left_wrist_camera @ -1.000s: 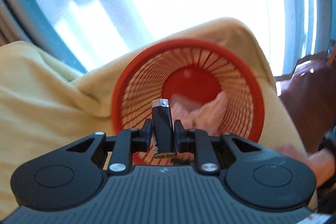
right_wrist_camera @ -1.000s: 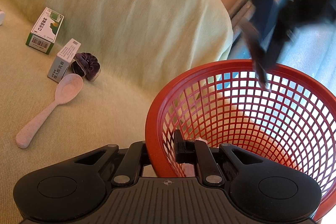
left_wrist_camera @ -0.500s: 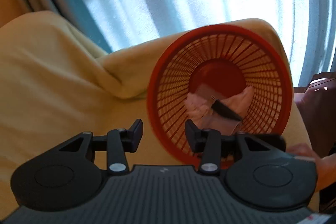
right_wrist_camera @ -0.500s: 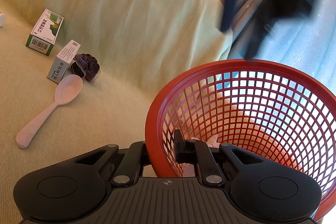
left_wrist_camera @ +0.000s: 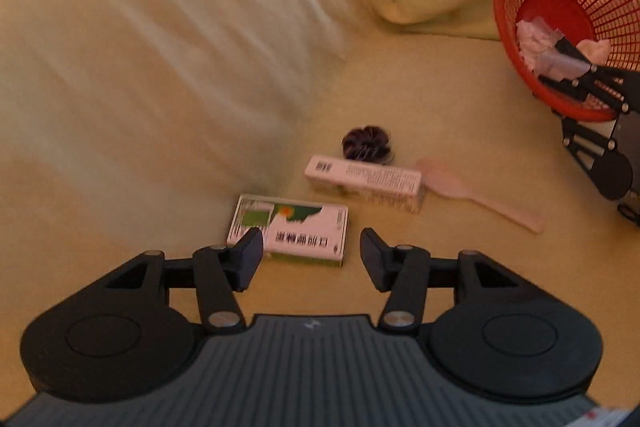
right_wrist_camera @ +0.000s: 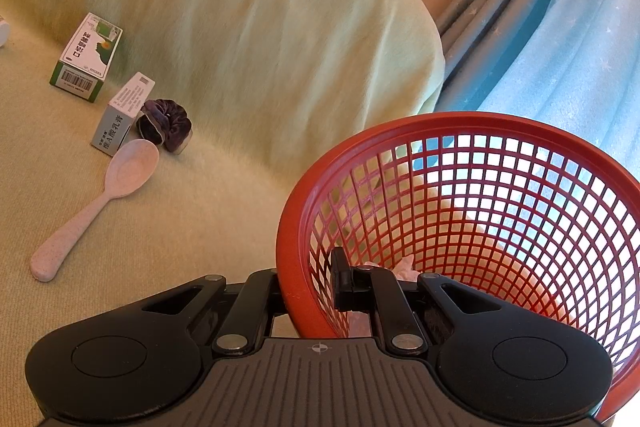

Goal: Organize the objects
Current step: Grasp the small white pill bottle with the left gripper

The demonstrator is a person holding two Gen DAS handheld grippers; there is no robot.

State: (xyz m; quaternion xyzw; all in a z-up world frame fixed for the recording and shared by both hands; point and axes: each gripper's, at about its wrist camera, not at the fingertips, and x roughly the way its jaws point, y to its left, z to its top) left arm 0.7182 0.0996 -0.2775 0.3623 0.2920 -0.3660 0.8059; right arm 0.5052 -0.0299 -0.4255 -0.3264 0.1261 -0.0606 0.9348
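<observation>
Left gripper [left_wrist_camera: 311,249] jaws opening, empty, above green-white cardboard box [left_wrist_camera: 294,233]. Right gripper [right_wrist_camera: 308,285] clamped on red plastic mesh basket [right_wrist_camera: 304,227] rim.

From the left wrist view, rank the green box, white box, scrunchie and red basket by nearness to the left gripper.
1. green box, just ahead of the left gripper
2. white box, behind it
3. scrunchie, behind that
4. red basket, far right

left wrist: we look steeply down, near the boxes [left_wrist_camera: 288,233].
right wrist: we look almost level, against the basket [right_wrist_camera: 304,227].
shared: boxes, spoon [left_wrist_camera: 476,193], basket.
</observation>
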